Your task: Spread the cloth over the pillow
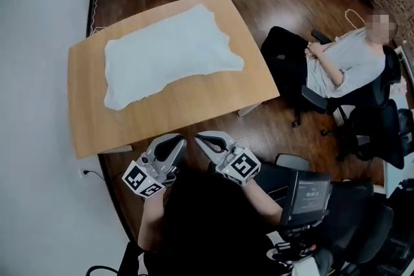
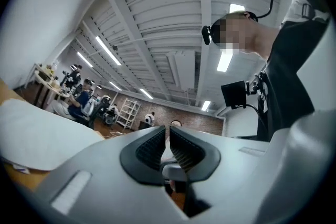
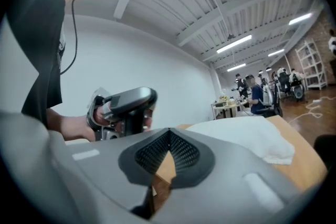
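the cloth lies flat across the middle of the table, white and thin, with a wavy, uneven outline and one corner drawn to a point on the right. no pillow can be made out; it may lie under the cloth, which in the right gripper view sits as a low, soft mound with a rumpled near edge. the cloth looks light and limp, a woven fabric that will drape and fold under its own weight, slide easily on the smooth wood, and bunch if it is pushed rather than lifted. nothing about it seems fragile. the best hold is probably on the edge nearest the person, one pinch at each near corner, so that it stays taut between the two grips and does not sag in the middle. the table top is pale, matte wood with rounded corners, set on a darker plank floor. the left gripper and right gripper hang close to the person's body, off the near edge of the table and well apart from the cloth. both have their ribbed black pads brought together on nothing, the left with only a hairline slit between them.
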### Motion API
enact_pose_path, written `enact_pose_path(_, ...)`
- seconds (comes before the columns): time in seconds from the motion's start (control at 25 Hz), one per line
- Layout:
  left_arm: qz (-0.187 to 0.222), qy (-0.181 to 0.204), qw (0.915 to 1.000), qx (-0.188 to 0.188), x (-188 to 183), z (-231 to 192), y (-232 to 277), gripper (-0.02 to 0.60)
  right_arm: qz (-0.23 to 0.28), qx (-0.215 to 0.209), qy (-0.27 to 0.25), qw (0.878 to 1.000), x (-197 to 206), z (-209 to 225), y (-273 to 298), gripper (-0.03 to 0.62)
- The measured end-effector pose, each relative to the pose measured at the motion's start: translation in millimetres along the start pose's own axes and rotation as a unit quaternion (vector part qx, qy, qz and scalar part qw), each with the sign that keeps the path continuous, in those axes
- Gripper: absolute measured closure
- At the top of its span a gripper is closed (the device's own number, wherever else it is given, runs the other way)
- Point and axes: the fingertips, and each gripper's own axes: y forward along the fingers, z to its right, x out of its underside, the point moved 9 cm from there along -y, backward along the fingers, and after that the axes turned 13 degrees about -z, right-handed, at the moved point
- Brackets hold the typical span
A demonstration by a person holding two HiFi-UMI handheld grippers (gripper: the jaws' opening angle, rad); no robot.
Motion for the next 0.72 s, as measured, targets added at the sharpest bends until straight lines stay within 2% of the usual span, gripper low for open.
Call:
enact_pose_path(0.16, -0.014, 0.011, 0.9969, -0.077, -3.3, 12.1, -37.5, 0.565, -0.027, 0.034, 0.017, 0.999, 7.3, 36.2, -17.3, 0.594)
enact_pose_path(0.32, -0.014, 0.013, 0.9918, -0.126, -6.8, 18.2, -65.2, 0.565, -0.032, 0.041, 0.028, 0.998, -5.2, 45.5, -28.0, 0.594)
enact_pose_path(0.44, -0.006, 0.016, 0.9909, -0.134, -8.9, 18.4, -74.1, 0.565, -0.027, 0.042, 0.027, 0.998, -11.5, 42.5, -30.1, 0.594)
enact_pose_path(0.72, -0.006, 0.015, 0.992, -0.125, -7.7, 18.6, -95.6, 0.565, -0.029, 0.042, 0.04, 0.998, -17.1, 19.8, -15.5, 0.594)
